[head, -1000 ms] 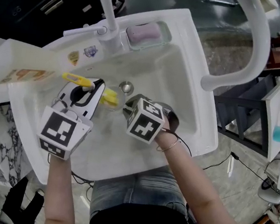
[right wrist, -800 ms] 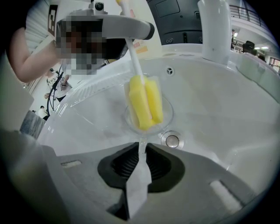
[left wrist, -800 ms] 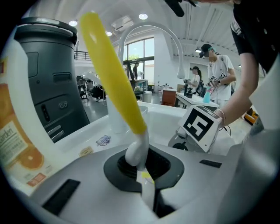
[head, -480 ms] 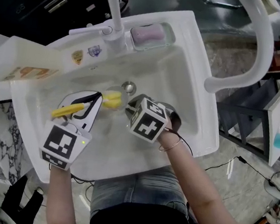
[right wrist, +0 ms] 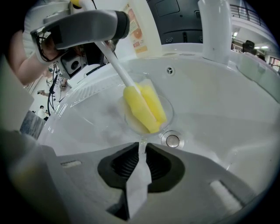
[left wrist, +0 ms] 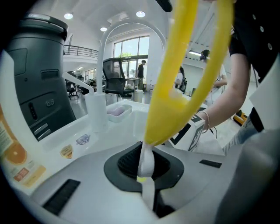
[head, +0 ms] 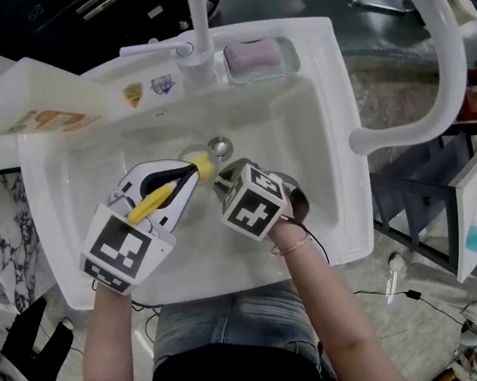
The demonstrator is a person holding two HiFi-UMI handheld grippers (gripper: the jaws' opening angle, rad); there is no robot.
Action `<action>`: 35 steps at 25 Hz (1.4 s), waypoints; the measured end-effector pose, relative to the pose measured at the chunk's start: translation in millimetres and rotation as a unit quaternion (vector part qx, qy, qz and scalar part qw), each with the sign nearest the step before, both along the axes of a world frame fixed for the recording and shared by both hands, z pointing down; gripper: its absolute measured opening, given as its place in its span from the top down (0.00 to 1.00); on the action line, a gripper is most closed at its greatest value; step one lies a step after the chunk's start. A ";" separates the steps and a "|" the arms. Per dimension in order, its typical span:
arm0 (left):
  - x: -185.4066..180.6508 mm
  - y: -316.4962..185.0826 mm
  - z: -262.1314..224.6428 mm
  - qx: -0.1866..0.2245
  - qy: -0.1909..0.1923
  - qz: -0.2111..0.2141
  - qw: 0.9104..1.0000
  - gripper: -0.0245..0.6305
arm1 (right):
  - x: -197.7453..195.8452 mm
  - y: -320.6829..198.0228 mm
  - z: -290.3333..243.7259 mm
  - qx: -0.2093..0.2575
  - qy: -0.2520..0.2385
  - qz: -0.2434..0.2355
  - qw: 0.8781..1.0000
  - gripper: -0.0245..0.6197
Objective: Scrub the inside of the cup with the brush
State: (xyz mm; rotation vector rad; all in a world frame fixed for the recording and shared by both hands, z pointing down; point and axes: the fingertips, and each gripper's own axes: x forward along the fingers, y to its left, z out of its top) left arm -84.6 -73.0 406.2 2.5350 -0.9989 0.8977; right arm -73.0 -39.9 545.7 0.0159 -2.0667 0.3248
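Jaws, left gripper (left wrist: 146,175): clenched on the thin white neck of the brush (left wrist: 183,87), just below its yellow loop handle
Jaws, right gripper (right wrist: 141,153): pinched tight on the near wall of the cup (right wrist: 168,114), only the thin clear wall between the pads
Cup: clear and colourless, tipped on its side low in the sink (head: 314,134), mouth toward the left gripper, just beside the drain (right wrist: 172,140)
Brush: white stem and yellow sponge head (right wrist: 144,107); the head sits inside the cup
Marker cubes: one on each gripper, black-and-white square patterns, no words
Stickers (head: 145,91): two on the sink's far rim, print too small to read
Carton (head: 46,110): at the sink's left edge, orange fruit picture, lettering not legible
Soap dish (head: 255,56): far rim, holding a pink bar
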 end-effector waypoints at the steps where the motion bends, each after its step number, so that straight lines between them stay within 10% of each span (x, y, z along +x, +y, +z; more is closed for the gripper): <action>1: 4.7 -0.3 0.0 -0.001 0.005 0.004 1.000 0.94 | -0.2 0.3 0.1 0.000 0.000 0.000 1.000 0.88; 16: 15.4 -48.4 -6.3 0.021 0.040 -0.019 0.999 0.94 | -1.3 1.0 -1.2 0.000 -0.002 -0.002 1.000 0.88; 35: -26.4 -24.0 0.8 0.019 -0.009 -0.039 0.999 0.94 | 0.5 2.5 -1.3 -0.004 0.001 -0.004 1.000 0.88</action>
